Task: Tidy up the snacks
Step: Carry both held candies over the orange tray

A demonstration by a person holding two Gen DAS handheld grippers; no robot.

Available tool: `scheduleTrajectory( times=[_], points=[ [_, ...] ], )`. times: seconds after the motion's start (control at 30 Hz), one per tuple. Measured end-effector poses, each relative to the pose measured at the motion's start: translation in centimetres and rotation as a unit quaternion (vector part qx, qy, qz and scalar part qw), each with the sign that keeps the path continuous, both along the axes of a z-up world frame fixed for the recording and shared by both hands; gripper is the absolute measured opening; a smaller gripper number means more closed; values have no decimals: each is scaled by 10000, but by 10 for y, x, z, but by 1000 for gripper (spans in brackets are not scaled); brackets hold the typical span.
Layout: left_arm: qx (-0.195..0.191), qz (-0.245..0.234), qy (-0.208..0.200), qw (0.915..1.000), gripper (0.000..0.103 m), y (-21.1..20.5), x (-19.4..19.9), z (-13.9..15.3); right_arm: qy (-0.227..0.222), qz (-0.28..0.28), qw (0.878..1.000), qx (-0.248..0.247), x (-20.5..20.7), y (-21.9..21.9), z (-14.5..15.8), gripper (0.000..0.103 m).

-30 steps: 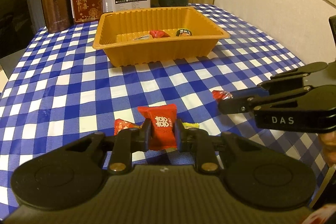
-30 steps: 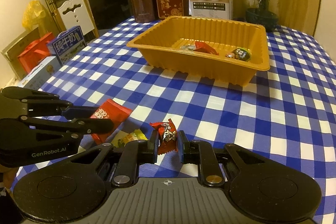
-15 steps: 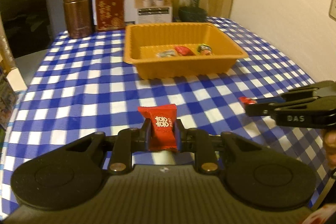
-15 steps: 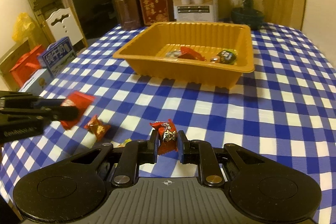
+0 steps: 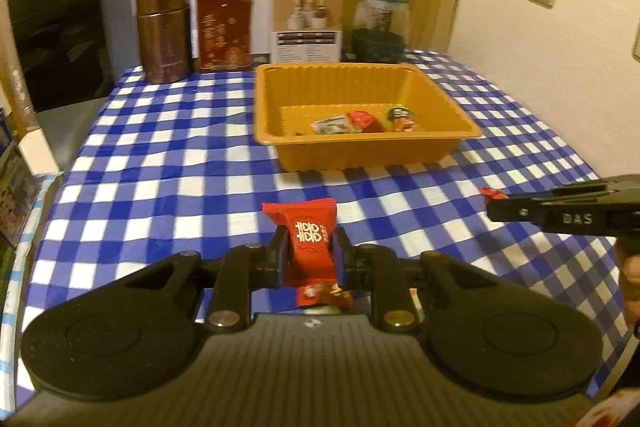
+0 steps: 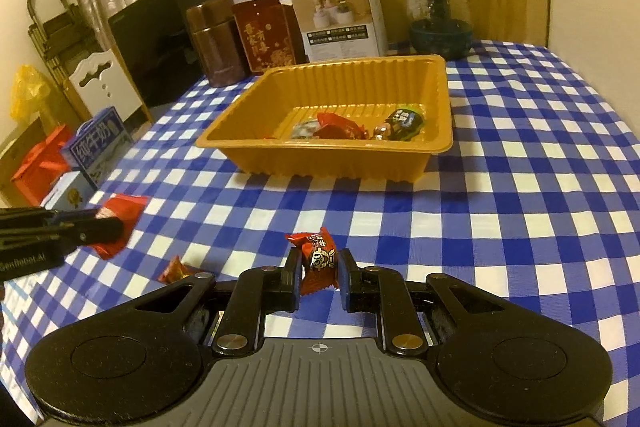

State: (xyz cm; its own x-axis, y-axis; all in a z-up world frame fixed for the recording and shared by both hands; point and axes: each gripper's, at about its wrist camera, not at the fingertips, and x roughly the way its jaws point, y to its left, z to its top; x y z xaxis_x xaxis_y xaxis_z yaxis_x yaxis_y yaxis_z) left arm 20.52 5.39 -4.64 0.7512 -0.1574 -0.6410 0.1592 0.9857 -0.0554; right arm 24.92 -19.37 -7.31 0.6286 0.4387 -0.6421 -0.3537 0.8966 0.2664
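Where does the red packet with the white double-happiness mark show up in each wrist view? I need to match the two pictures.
Left wrist: the red packet sits at centre bottom, clamped in the left gripper.
Right wrist: same packet at the far left edge, at the tip of the left gripper, seen from the side.
Shared landmark: the orange tray, ahead on the checked cloth in both views.
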Motion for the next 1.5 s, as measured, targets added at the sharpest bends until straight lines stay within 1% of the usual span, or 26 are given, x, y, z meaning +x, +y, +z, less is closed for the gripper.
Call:
scheduleTrajectory(
  times=[0.23,0.53,0.7,0.77,1.07,1.27,1.5],
  points=[
    [-124,-188,-159,9996,20,-18,9,15,-123,-203,9994,241,9,2,19,19],
    [-253,-114,-456,9986,20,-22,37,42,-337,-548,9970,424,26,4,46,19],
    [-289,-116,-556,9980,20,-26,54,49,-388,-696,9948,627,37,6,57,19],
    [-308,-125,-573,9978,20,-28,60,50,-417,-730,9945,624,41,8,60,19],
    [-357,-253,-619,9971,20,-35,89,51,-440,-999,9925,549,64,9,59,19],
    [-405,-224,-615,9970,20,-35,106,50,-491,-1198,9904,482,85,3,59,19],
    [-419,-191,-574,9973,20,-33,125,47,-446,-1386,9887,354,109,2,54,19]
  ],
)
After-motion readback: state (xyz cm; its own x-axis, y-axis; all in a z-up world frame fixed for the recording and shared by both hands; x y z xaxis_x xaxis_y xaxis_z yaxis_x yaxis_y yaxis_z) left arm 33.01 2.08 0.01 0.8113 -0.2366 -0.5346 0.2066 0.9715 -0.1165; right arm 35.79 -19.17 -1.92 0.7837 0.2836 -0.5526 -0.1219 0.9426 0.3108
